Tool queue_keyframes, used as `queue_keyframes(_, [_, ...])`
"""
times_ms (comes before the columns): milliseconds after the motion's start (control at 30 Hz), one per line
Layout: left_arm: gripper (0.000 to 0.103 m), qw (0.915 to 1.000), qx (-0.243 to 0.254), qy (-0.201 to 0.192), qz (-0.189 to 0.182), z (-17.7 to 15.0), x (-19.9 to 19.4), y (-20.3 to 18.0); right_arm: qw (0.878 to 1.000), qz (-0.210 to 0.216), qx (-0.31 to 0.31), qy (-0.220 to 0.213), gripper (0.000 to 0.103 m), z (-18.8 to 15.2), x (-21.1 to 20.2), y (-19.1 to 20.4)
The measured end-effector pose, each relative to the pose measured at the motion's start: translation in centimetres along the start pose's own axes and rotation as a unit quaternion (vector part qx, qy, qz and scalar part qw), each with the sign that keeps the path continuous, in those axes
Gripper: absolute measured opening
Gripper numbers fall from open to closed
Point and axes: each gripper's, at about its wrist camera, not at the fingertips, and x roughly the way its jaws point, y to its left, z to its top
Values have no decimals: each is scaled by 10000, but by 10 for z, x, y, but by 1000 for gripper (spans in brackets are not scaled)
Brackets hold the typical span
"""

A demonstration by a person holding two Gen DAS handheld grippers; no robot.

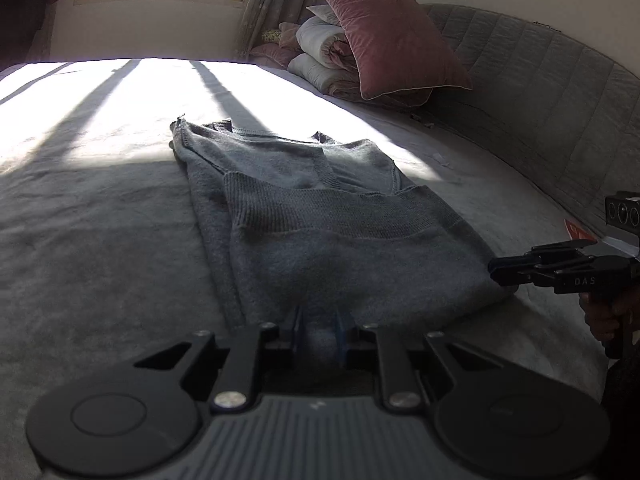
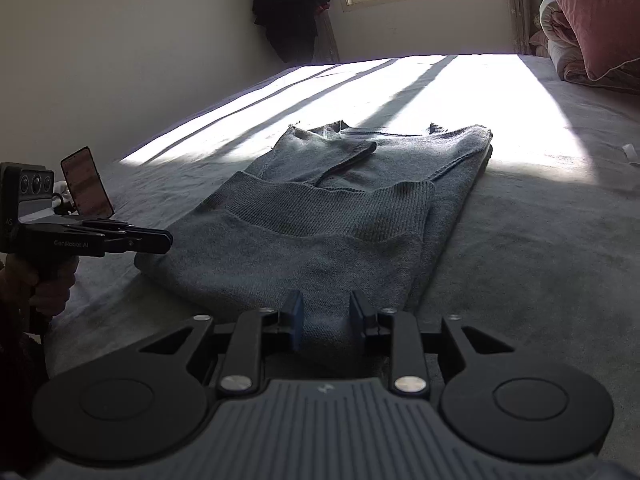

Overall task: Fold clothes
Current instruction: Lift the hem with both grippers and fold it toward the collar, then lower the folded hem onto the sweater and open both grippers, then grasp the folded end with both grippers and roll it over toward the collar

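Observation:
A grey knitted sweater [image 1: 320, 208] lies on the bed, its ribbed hem folded up over the body; it also shows in the right wrist view [image 2: 328, 216]. My left gripper [image 1: 318, 330] sits at the sweater's near fold with its jaws a little apart and cloth between them. It also shows from the side in the right wrist view [image 2: 160, 240], at the sweater's left corner. My right gripper [image 2: 326, 316] stands at the near fold on the other side, jaws a little apart with cloth between them. It shows in the left wrist view [image 1: 500, 270] at the sweater's right corner.
The bed [image 1: 100, 240] has a grey cover, sunlit at the far side. A pink pillow [image 1: 392, 40] and folded quilts [image 1: 324, 60] lie against the padded headboard [image 1: 540, 92]. A phone [image 2: 86, 188] is mounted on the left gripper. Dark clothes [image 2: 292, 8] hang on the far wall.

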Motion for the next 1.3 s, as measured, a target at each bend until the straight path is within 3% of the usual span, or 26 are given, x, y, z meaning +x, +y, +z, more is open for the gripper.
queue_keyframes(167, [21, 9972, -728, -99, -165, 2, -22, 20, 9997, 63, 240, -85, 31, -4, -21, -10])
queue_keyframes(267, [37, 9953, -956, -140, -94, 5, -33, 27, 9986, 137, 490, -135, 34, -2, -33, -15])
queue_keyframes(433, [49, 9932, -1149, 105, 117, 5, -31, 33, 9947, 301, 979, -61, 45, 1, -38, -25])
queue_keyframes(567, [51, 9895, -1410, 299, 126, 2, -28, 41, 9883, 350, 1477, 133, 49, 0, -34, -36])
queue_keyframes(700, [55, 9744, -2187, 390, -336, -1, -27, 58, 9728, 464, 2232, 404, 49, -4, -27, -53])
queue_keyframes(933, [55, 9456, -3098, 578, -812, -8, -16, 80, 9290, 874, 3562, 505, 49, -14, -21, -84])
queue_keyframes(1033, [55, 9339, -3348, 599, -1100, -11, -5, 82, 9232, 978, 3678, 542, 49, -14, -16, -86])
queue_keyframes(1300, [52, 9422, -3109, 570, -1111, -7, 8, 66, 9258, 1091, 3583, 507, 47, -8, 3, -74])
